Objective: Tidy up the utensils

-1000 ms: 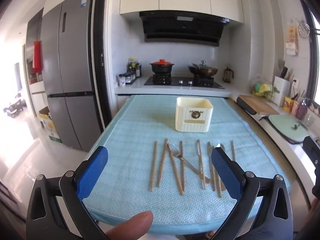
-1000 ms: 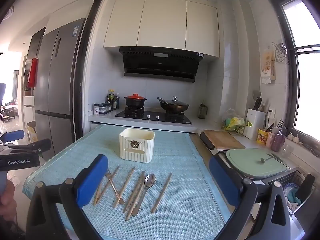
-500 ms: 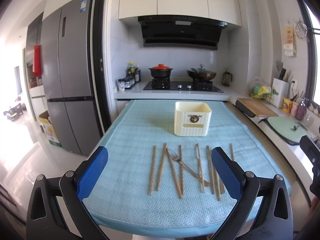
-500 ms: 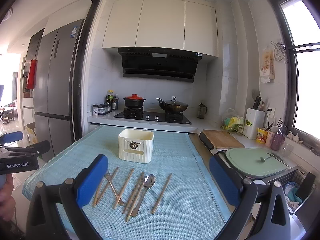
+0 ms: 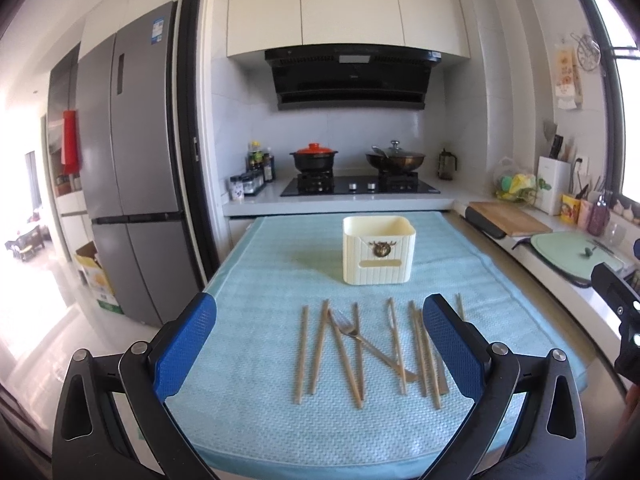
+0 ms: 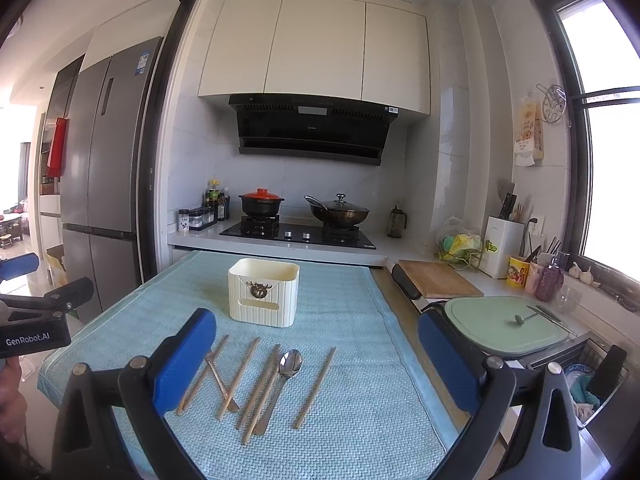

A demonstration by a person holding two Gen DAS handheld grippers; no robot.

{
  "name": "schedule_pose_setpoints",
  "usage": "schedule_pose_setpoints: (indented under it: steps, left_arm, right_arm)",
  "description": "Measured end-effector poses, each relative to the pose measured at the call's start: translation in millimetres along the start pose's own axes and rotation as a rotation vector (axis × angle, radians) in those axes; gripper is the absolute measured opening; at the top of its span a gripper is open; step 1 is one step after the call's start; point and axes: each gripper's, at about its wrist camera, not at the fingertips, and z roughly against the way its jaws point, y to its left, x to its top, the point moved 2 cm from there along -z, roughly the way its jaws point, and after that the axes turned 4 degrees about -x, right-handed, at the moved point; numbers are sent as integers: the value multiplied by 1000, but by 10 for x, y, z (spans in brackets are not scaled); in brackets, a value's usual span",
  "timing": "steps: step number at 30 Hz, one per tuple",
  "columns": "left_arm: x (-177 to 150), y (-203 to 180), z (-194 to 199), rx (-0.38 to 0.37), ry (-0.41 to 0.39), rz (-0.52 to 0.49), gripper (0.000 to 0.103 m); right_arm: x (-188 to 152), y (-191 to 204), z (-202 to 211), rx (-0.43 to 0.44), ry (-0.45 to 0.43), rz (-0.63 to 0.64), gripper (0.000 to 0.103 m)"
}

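Observation:
Several wooden chopsticks point(image 5: 320, 352) lie in a row on the light blue mat point(image 5: 280, 272), with a metal fork point(image 5: 360, 338) lying across them. In the right wrist view the chopsticks point(image 6: 314, 388) lie beside a metal spoon point(image 6: 286, 372). A cream utensil holder point(image 5: 378, 250) stands upright behind them; it also shows in the right wrist view point(image 6: 264, 292). My left gripper point(image 5: 320, 344) is open and empty above the mat's near edge. My right gripper point(image 6: 316, 352) is open and empty, also short of the utensils.
A stove with a red-lidded pot point(image 5: 314, 156) and a wok point(image 5: 394, 158) stands behind the mat. A wooden board point(image 6: 438, 284) and a green board point(image 6: 504, 324) lie on the right counter. A fridge point(image 5: 132, 184) stands at the left.
Both grippers have stayed open. The left view has shifted slightly, and the fingertip seen at its bottom edge one second ago is gone.

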Motion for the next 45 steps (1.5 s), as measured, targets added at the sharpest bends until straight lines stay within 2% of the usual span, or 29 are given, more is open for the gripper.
schedule_pose_setpoints:
  steps: [19,45]
  left_arm:
    - [39,-23,-29,-38,3,24,103]
    - [36,-42,-110,-32,26,34,103]
  right_arm:
    - [12,-17,-54,3,-2,-11,103]
    - [13,-24,-70,10,-1,-15,103]
